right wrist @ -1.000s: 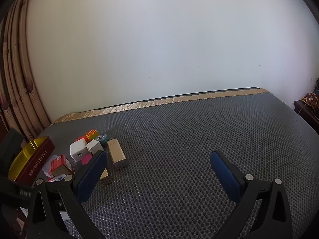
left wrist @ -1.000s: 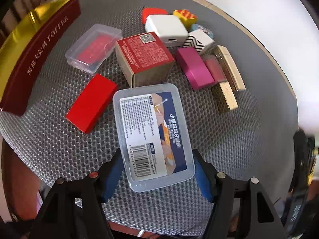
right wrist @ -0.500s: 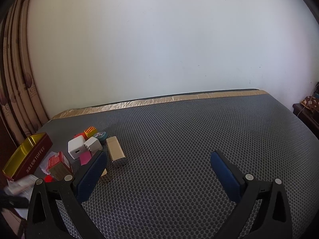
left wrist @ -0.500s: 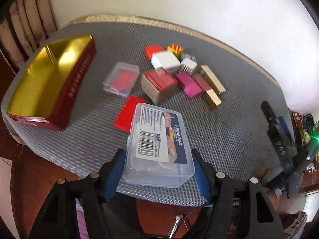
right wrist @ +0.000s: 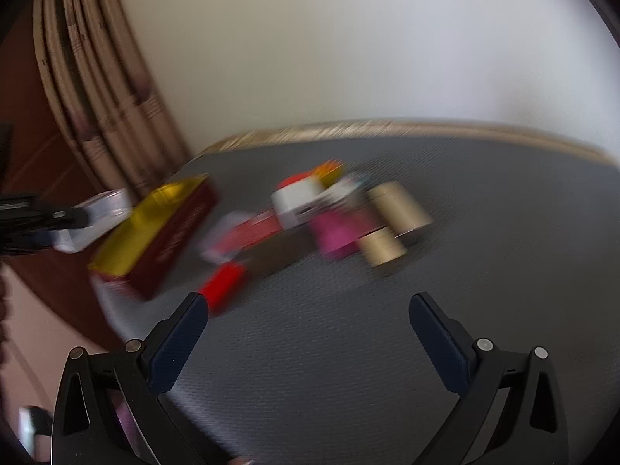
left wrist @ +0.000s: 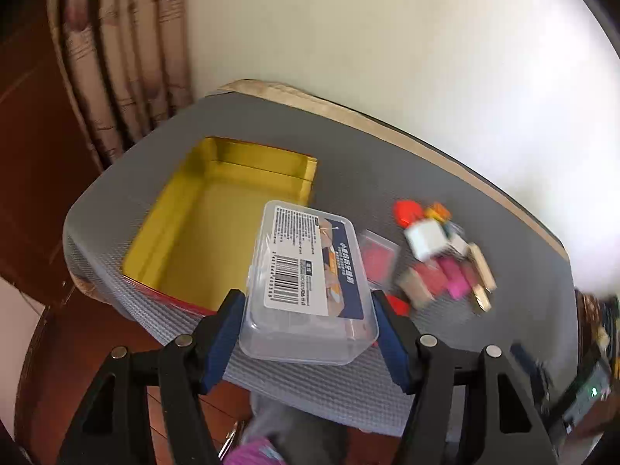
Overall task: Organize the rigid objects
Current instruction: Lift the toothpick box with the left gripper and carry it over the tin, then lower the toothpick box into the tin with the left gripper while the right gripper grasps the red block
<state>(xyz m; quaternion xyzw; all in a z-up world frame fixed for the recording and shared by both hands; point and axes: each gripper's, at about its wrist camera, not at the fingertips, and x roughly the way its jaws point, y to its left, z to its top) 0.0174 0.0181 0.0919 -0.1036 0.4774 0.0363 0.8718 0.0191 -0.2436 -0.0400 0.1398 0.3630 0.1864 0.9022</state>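
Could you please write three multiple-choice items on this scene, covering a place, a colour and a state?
1. Where is the clear plastic box?
A. between the left gripper's fingers
B. inside the tin
C. under the curtain

2. What colour is the inside of the open tin?
A. blue
B. gold
C. white

3. How does the right gripper stand?
A. shut on a red block
B. shut on nothing
C. open, holding nothing

Key: 1 A, the blue pads press its two sides; 2 B, the walls and floor shine gold; 3 C, only mat shows between its fingers.
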